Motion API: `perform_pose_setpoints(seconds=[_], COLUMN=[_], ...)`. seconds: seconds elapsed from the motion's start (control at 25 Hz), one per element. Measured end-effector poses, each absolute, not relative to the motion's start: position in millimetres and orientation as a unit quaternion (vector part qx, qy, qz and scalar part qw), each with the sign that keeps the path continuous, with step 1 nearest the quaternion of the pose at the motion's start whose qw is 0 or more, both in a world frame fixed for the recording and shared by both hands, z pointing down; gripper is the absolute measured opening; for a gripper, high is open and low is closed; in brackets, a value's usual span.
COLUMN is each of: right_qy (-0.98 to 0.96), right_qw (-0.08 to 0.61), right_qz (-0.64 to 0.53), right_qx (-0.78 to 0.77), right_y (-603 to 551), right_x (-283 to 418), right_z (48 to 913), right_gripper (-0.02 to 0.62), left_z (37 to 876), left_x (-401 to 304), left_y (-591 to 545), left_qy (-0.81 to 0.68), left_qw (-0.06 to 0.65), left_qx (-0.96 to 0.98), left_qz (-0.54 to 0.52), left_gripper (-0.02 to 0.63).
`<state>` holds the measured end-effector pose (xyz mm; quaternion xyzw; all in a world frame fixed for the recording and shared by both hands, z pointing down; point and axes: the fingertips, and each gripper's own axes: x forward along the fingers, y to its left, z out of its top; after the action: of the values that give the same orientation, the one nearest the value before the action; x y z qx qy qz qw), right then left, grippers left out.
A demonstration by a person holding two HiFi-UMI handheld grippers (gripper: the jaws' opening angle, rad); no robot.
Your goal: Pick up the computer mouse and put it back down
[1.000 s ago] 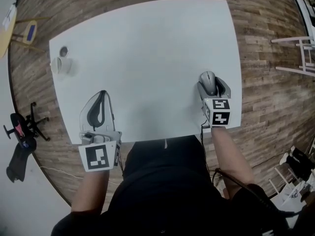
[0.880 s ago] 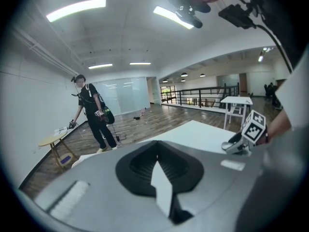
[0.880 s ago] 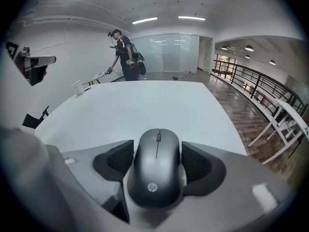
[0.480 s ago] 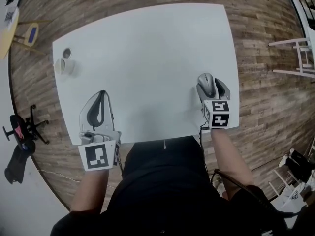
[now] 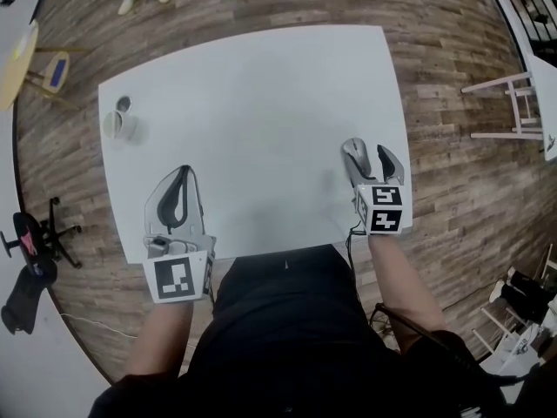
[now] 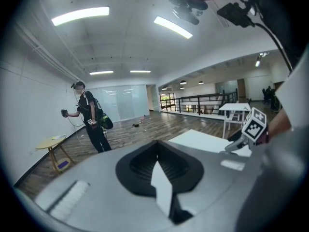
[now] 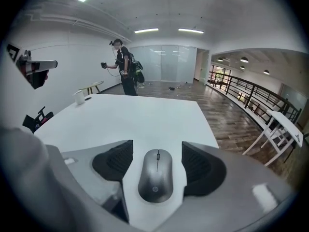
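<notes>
A grey computer mouse (image 5: 354,156) (image 7: 156,175) lies flat on the white table (image 5: 261,103) near its front right corner. My right gripper (image 5: 369,158) (image 7: 157,152) is open around it, one jaw on each side, with a strip of white table showing between each pad and the mouse. My left gripper (image 5: 179,200) (image 6: 157,154) rests over the front left of the table. Its jaws are shut, with nothing between them.
A white cup (image 5: 120,125) (image 7: 79,96) stands at the table's far left. The table's right edge is close to the mouse. Round about on the wooden floor are a white chair (image 5: 512,103), a small yellow table (image 5: 17,59) and a standing person (image 7: 123,67).
The gap between the right jaw and the mouse looks slightly wider than before. The head view has shifted a little. The left gripper has stayed in place.
</notes>
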<state>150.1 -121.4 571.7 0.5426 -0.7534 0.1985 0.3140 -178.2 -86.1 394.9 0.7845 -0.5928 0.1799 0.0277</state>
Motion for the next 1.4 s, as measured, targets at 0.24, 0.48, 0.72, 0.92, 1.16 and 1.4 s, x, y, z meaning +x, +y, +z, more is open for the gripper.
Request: perform_pose_setpoints(seconds=[0.24, 0.48, 0.72, 0.92, 1.16, 1.4], right_qy=[-0.772, -0.785, -0.79, -0.797, -0.817, -0.823], right_qw=[0.259, 0.225, 0.215, 0.201, 0.159, 0.126], right_qz=[0.148, 0.094, 0.086, 0.063, 0.021, -0.015], right_qx=[0.562, 0.569, 0.568, 0.566, 0.554, 0.553], right_y=[-126, -120, -116, -117, -117, -115], right_x=[144, 141, 139, 138, 125, 111], right_z=[530, 486, 472, 450, 412, 382], right_gripper=[0.316, 0.316, 0.316, 0.314, 0.272, 0.161], left_z=[376, 352, 348, 346, 332, 309], left_x=[-176, -170, -182, -185, -178, -188], left_y=[-90, -87, -72, -66, -66, -71], left_qy=[-0.597, -0.605, -0.61, -0.62, -0.627, -0.633], left_qw=[0.014, 0.003, -0.034, -0.033, -0.02, -0.047], left_qx=[0.787, 0.788, 0.782, 0.776, 0.776, 0.771], left_qz=[0.155, 0.111, 0.124, 0.114, 0.07, 0.051], left_gripper=[0.008, 0.008, 0.008, 0.008, 0.008, 0.008])
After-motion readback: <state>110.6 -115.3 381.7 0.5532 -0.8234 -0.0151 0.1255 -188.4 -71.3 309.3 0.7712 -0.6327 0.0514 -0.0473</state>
